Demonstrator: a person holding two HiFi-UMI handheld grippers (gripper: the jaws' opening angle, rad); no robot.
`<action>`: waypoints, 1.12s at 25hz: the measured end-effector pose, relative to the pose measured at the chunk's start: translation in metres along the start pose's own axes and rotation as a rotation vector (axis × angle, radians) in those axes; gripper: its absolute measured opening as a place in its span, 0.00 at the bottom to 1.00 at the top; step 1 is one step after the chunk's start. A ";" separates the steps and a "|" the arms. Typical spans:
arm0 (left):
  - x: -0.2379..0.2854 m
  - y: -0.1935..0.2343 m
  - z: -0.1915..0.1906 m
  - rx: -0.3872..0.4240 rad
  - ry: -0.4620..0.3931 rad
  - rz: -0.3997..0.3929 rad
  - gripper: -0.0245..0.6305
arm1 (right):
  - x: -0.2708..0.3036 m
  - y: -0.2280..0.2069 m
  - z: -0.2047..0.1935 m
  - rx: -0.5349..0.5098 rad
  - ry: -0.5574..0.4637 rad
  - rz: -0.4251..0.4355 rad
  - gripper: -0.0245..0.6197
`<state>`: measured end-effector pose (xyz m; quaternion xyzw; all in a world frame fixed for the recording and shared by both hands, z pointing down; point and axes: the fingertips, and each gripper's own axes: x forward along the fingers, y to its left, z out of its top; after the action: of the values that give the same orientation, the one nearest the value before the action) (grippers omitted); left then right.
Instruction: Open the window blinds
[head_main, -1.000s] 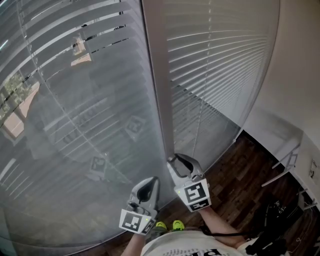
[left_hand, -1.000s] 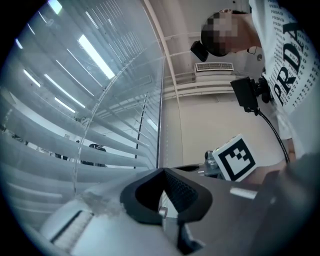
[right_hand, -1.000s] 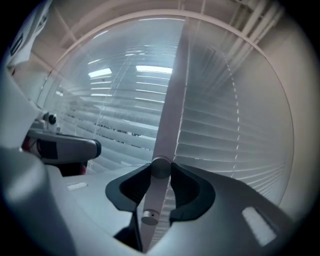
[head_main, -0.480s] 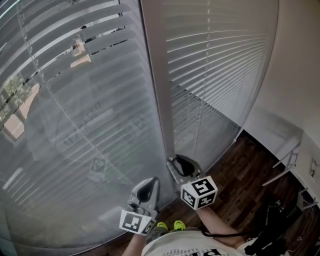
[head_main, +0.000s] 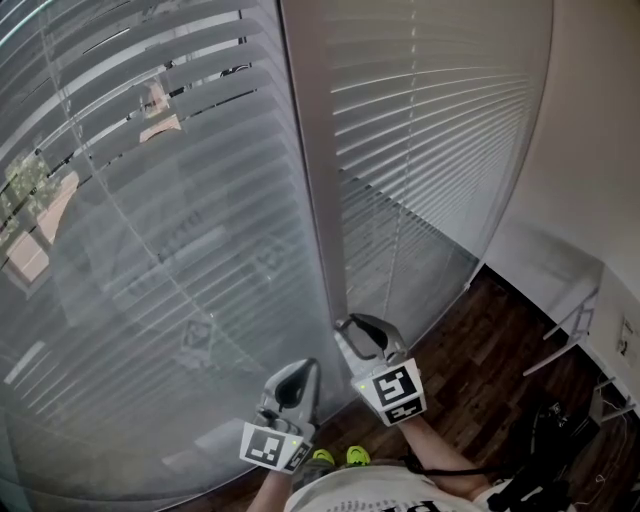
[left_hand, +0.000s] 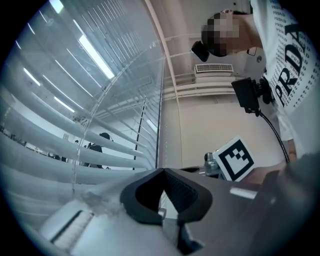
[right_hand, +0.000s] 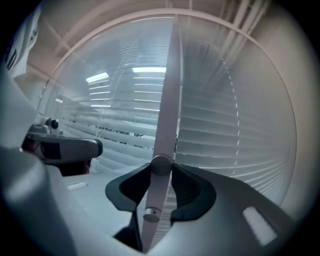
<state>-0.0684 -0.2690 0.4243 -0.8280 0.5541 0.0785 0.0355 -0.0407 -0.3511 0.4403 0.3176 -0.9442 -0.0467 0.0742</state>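
The right gripper (head_main: 365, 338) has rolled its wrist and swung back, fingers pinching the tilt wand (right_hand: 155, 197) at the window frame's foot. The blinds (head_main: 180, 230) barely changed, slats still overlapping, so more twisting looks needed. The left gripper (head_main: 288, 388) idles, fingers pressed together.

head view: from above, steeply down on blinds (head_main: 180, 250), left gripper (head_main: 290, 385), right gripper (head_main: 362, 335) | left gripper view: low, tilted up, slats very near, right gripper at right | right gripper view: up along wand (right_hand: 161, 165), close to slats, left gripper at left | shared: blinds
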 end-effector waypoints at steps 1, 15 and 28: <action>0.001 0.000 0.000 -0.001 0.000 -0.001 0.03 | -0.001 0.001 0.002 -0.075 0.008 -0.008 0.24; 0.006 -0.002 -0.010 -0.014 -0.013 -0.012 0.03 | 0.001 0.012 -0.002 -0.704 0.077 -0.060 0.24; 0.007 -0.001 0.004 -0.045 -0.027 0.006 0.03 | 0.000 0.009 0.011 -0.540 0.036 -0.047 0.24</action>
<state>-0.0652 -0.2748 0.4191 -0.8257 0.5542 0.1023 0.0241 -0.0474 -0.3437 0.4310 0.3087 -0.8885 -0.2928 0.1718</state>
